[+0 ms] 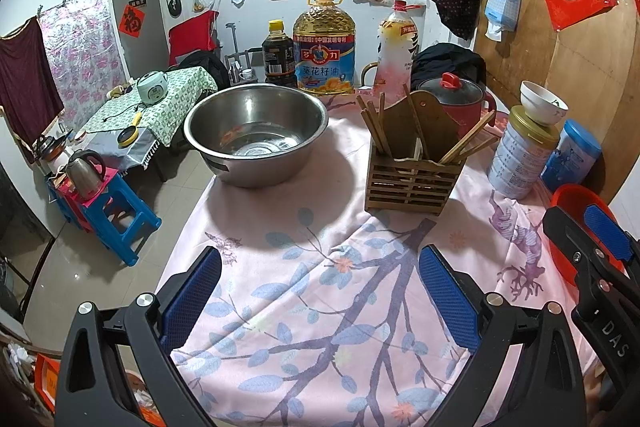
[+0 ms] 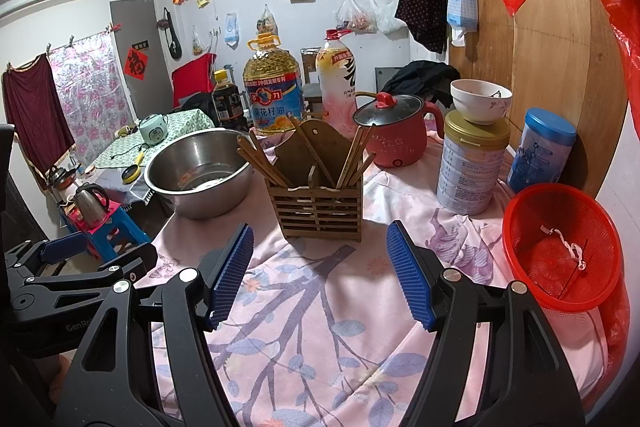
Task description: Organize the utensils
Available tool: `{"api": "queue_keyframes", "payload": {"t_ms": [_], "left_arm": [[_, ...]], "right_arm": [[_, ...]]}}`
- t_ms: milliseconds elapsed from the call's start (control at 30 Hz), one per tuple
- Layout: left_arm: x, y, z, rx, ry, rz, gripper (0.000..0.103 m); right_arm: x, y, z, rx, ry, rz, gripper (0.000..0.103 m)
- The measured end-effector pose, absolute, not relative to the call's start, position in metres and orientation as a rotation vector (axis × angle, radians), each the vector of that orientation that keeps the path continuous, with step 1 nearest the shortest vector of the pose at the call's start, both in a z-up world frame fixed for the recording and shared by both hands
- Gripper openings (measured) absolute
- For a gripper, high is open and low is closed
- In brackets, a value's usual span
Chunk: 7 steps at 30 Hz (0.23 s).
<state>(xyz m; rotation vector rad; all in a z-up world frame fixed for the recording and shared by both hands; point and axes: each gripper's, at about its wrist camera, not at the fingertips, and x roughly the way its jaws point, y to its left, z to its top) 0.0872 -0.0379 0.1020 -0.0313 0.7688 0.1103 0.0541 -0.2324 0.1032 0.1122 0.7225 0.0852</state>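
A slatted wooden utensil holder (image 1: 412,179) (image 2: 318,205) stands on the pink floral tablecloth, with several wooden chopsticks (image 1: 374,125) (image 2: 262,163) leaning out of it. A steel bowl (image 1: 256,133) (image 2: 198,173) sits to its left and looks empty of utensils. My left gripper (image 1: 320,283) is open and empty, low over the cloth in front of the bowl and holder. My right gripper (image 2: 320,267) is open and empty, just in front of the holder. The right gripper also shows in the left wrist view (image 1: 592,251) at the right edge.
Behind stand a dark sauce bottle (image 1: 279,53), an oil jug (image 1: 324,47), a drink bottle (image 1: 396,47) and a red pot (image 2: 394,131). A tin with a white bowl (image 2: 480,101) on top, a blue canister (image 2: 542,151) and a red basket (image 2: 560,247) are at right. The table's left edge drops to the floor.
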Motion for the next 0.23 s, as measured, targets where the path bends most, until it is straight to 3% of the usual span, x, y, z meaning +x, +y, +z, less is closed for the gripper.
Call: {"api": "queue_keyframes", "payload": {"t_ms": [233], "left_arm": [[0.0905, -0.037, 0.0999, -0.019, 0.768, 0.114, 0.097]], "right_arm": [[0.0544, -0.2325, 0.1035, 0.113, 0.723, 0.085, 0.068]]}}
